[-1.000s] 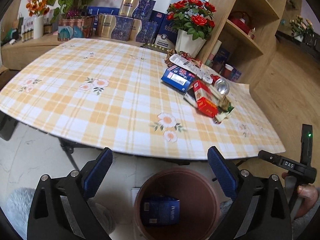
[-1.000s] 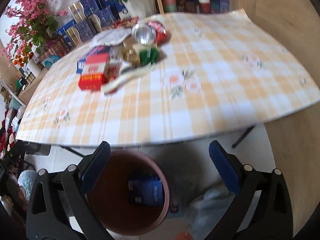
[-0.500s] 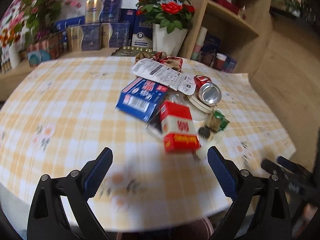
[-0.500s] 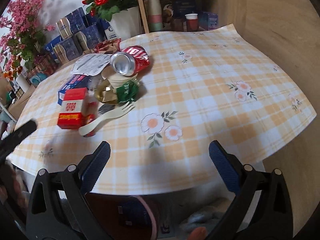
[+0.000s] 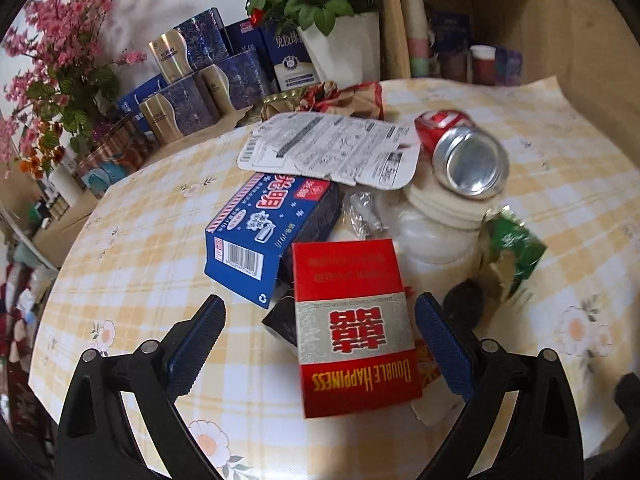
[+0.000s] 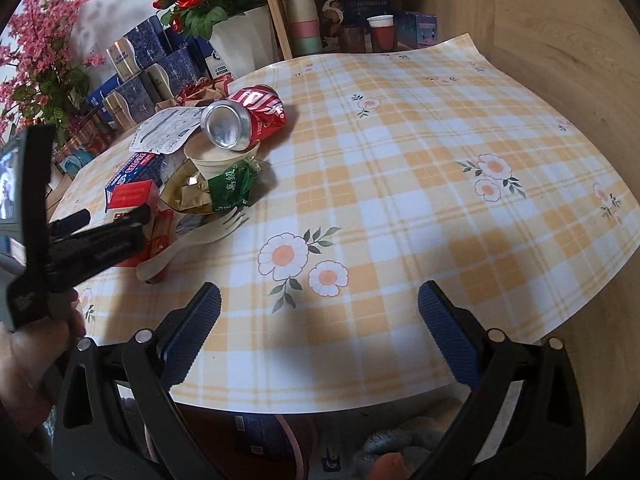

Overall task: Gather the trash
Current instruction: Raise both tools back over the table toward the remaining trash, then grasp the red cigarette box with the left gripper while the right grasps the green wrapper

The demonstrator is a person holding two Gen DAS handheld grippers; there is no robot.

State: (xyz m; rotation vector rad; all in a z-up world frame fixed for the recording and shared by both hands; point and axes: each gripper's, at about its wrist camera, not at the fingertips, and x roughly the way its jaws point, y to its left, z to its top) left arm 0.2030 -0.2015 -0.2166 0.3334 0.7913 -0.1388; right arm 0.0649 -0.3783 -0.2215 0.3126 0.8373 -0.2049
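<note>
Hovering L gripper (image 5: 318, 334) agape over 1 red box (image 5: 352, 324), 1 can (image 5: 466, 156), R gripper (image 6: 320, 332) agape.

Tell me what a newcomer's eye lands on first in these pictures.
The heap of trash on the yellow checked tablecloth: a red cigarette box lies nearest, between the open jaws of the left gripper, beside a blue carton. A crushed red can tops the heap at the back. The right gripper, also open, hangs over bare cloth near the table's edge.
</note>
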